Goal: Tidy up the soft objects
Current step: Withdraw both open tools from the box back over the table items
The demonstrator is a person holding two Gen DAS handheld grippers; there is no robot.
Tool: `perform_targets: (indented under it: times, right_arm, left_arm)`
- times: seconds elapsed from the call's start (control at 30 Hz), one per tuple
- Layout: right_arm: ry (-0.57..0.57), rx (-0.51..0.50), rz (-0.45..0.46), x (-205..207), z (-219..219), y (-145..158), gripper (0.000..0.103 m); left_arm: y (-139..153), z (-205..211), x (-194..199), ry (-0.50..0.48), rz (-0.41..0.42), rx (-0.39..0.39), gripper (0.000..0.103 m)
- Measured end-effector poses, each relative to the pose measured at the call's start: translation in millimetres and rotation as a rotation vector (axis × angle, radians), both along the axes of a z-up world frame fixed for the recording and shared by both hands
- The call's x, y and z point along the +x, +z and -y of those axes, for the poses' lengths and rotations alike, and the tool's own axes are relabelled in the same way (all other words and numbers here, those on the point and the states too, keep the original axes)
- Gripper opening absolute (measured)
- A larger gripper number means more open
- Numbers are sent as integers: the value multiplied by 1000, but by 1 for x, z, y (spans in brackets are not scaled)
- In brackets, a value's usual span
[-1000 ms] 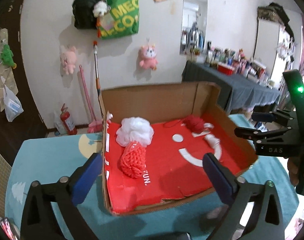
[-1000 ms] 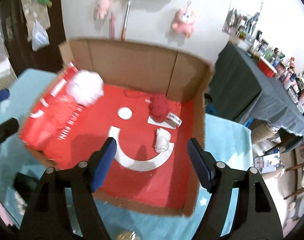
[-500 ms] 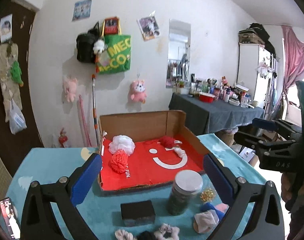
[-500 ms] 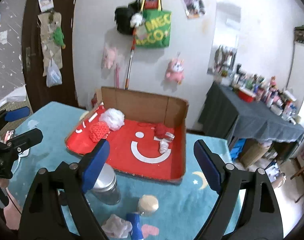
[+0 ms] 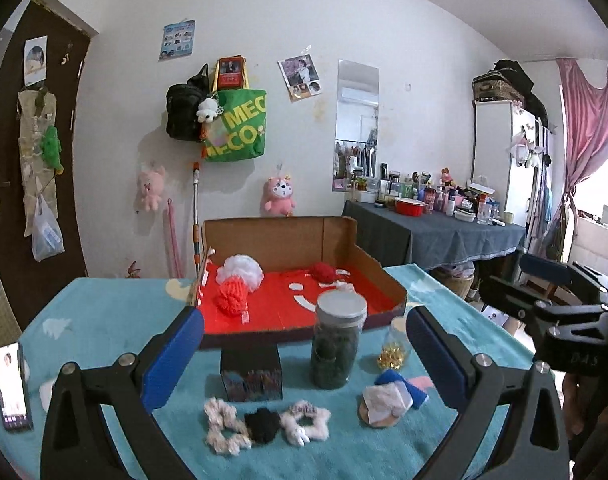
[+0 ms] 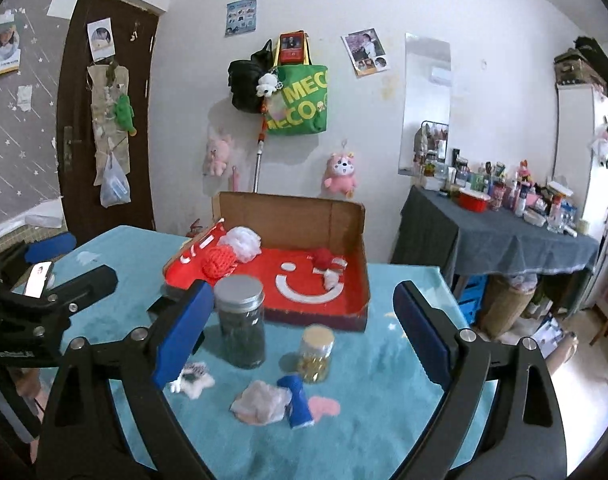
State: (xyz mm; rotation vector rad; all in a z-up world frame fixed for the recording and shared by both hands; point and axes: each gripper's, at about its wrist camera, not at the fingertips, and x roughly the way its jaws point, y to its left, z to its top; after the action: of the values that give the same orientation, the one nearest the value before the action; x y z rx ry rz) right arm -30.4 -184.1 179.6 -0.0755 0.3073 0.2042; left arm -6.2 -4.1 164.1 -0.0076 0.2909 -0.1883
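A red-lined cardboard box (image 5: 379, 268) (image 6: 355, 280) sits on the teal table. It holds a white pouf (image 5: 240, 268), a red knit piece (image 5: 232, 298), a red yarn ball (image 5: 323, 271) and a small white piece (image 6: 331, 278). Three scrunchies, beige (image 5: 224, 426), black (image 5: 264, 424) and white (image 5: 305, 424), lie at the table's front, with a white cloth (image 5: 385, 400) (image 6: 260, 400) and a blue roll (image 6: 300, 400) beside them. My left gripper (image 5: 304, 356) and right gripper (image 6: 300, 336) are both open, empty, held back above the table's near edge.
A dark glass jar with a metal lid (image 5: 335, 344) (image 6: 240, 324), a small jar of gold beads (image 6: 315, 354) and a dark box (image 5: 251, 372) stand in front of the cardboard box. A phone (image 5: 12, 384) lies at the left edge. A cluttered side table (image 5: 435, 232) stands behind.
Both grippers have pulled back and up from over the box. The jars, scrunchies and cloth at the table's front have come into view. Both grippers stay open and empty.
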Motion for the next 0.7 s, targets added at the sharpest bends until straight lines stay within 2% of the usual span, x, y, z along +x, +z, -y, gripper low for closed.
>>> perform_targets:
  times: [0.23, 0.37, 0.7]
  right_arm:
    - [-22, -5, -29, -13, -3, -36, 93]
    - [-34, -15, -45, -13, -6, -54, 93]
    - [-39, 4, -176, 6, -6, -102, 93]
  left_arm:
    - [-30, 3, -11, 3, -9, 7, 103]
    - [-50, 3, -8, 5, -49, 9, 103]
    - [-98, -1, 8, 32, -179, 11, 103]
